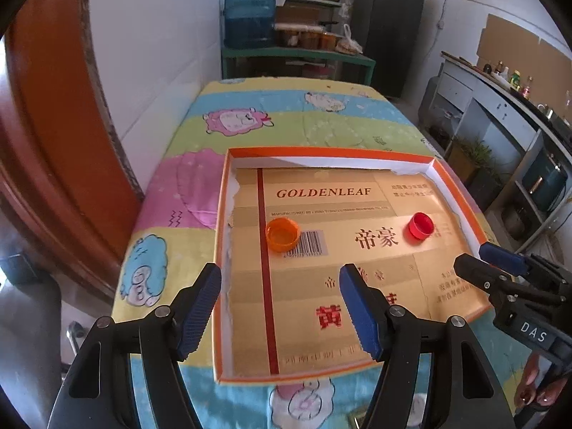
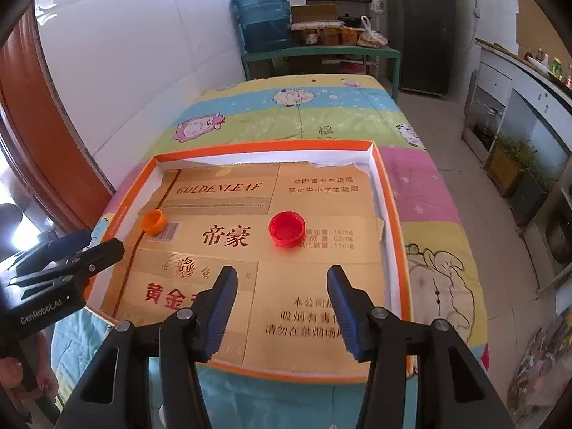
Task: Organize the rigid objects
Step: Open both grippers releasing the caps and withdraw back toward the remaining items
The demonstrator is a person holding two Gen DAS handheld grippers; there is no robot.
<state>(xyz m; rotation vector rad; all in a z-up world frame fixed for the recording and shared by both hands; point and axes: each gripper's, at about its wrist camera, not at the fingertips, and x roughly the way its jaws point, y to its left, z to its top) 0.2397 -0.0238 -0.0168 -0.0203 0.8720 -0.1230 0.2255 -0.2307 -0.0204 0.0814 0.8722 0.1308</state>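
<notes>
1. Covering the bench point(image 1: 321, 121) is a cartoon-print cloth in pastel bands; it carries everything the task concerns.
2. On that cloth sits a shallow orange-rimmed tray point(image 1: 332, 152), its floor lined with gold printed cardboard, its far right corner torn.
3. Both claws hover at the near edge of the tray, neither touching anything. The left claw point(image 1: 280, 307) is spread wide with nothing between its blue pads, aimed over the tray's left half. The right claw point(image 2: 282, 309) is likewise released and empty, aimed over the right half.
4. Two bottle caps lie on the tray floor, well apart. The orange cap point(image 1: 282, 234) rests open side up by the barcode, on the left. The red cap point(image 2: 287, 229) sits on the right, ahead of the right claw.
5. By my reading the step in hand is the approach, before any grasp: both caps lie loose and ungathered.
6. The next move likely calls for lowering one claw straight over its nearer cap, straddling the rim with both pads, then closing gently; the caps are small and light, so an off-centre squeeze could skid them across the glossy cardboard.
</notes>
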